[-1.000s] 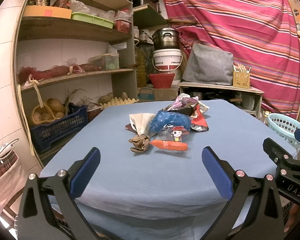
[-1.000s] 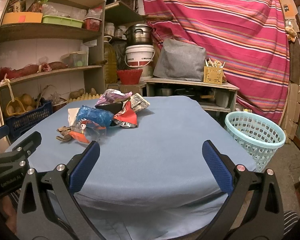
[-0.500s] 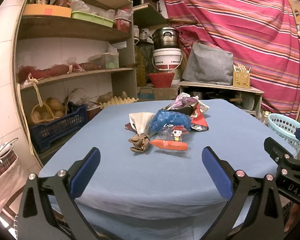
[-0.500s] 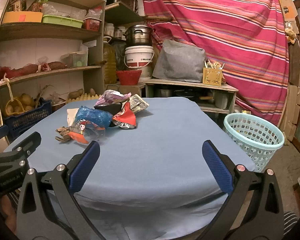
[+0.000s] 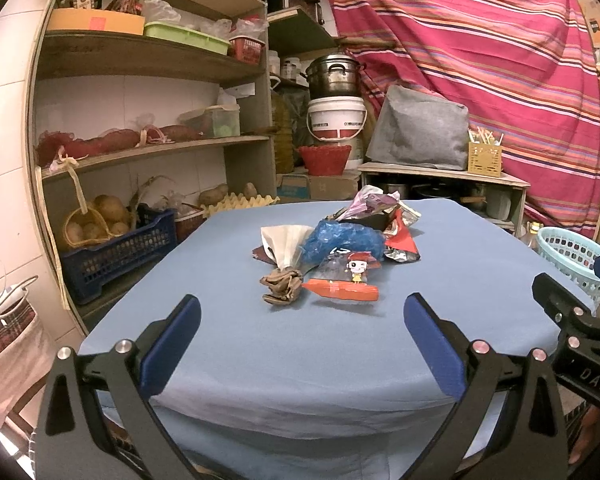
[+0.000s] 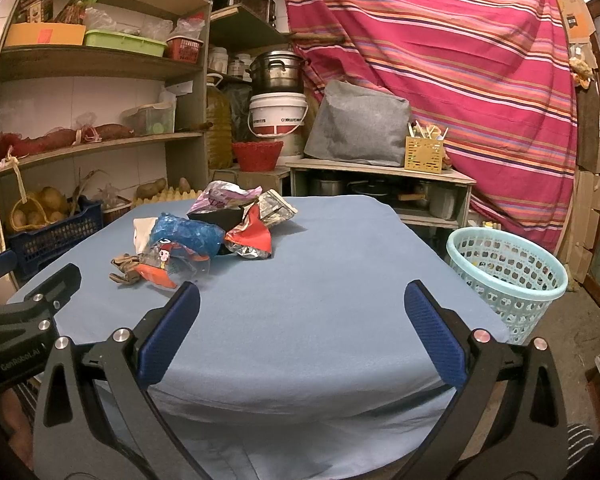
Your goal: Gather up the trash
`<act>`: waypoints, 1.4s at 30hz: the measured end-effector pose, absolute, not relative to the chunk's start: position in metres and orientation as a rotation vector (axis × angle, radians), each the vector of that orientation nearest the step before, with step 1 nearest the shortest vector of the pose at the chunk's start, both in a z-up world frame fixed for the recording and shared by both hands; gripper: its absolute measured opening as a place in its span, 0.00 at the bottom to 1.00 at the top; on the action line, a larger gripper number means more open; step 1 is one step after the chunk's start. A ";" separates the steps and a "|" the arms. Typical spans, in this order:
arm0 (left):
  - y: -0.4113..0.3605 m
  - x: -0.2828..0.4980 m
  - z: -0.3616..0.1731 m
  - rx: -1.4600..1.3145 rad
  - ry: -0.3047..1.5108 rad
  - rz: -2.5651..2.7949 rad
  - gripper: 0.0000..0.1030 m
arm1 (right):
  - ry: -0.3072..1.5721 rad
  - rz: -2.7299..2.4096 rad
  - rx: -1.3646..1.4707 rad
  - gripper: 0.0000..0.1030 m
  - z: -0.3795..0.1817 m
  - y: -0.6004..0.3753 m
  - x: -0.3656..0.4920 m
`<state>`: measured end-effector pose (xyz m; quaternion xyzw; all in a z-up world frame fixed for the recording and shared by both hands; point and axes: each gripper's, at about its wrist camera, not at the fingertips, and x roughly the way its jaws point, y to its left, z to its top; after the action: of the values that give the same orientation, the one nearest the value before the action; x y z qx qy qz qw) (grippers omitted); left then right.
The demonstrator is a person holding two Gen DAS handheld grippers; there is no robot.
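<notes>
A pile of trash lies in the middle of the blue-covered table (image 5: 300, 352): a crumpled brown paper (image 5: 282, 286), a white paper (image 5: 284, 240), a blue plastic bag (image 5: 342, 240), a clear wrapper with a cartoon figure (image 5: 346, 278), a red foil wrapper (image 5: 400, 242) and a purple packet (image 5: 370, 202). The pile also shows in the right wrist view (image 6: 204, 236). My left gripper (image 5: 300, 332) is open and empty, near the table's front edge. My right gripper (image 6: 302, 320) is open and empty, to the right of the left one.
A light blue plastic basket (image 6: 508, 276) stands on the floor right of the table. Shelves (image 5: 140, 152) with boxes, potatoes and a blue crate (image 5: 116, 252) are at the left. A low bench (image 6: 380, 170) with a grey bag and a striped cloth stand behind.
Both views shift slightly; the grippers have drifted a little while staying open. The trash pile has not moved.
</notes>
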<state>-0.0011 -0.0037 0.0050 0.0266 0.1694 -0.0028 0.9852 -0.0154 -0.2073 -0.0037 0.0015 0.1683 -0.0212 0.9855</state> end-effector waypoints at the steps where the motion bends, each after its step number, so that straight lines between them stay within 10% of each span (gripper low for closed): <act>1: -0.004 -0.001 0.005 0.054 0.341 -0.006 0.96 | 0.338 -0.043 0.003 0.96 -0.004 -0.207 -0.015; 42: 0.035 0.094 -0.011 0.069 0.490 0.023 0.96 | 0.362 -0.077 -0.126 0.96 -0.006 -0.220 0.044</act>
<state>0.0943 0.0352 -0.0110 0.0342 0.2426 0.0113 0.9695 0.0445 -0.2203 -0.0060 -0.0628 0.1797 -0.0383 0.9810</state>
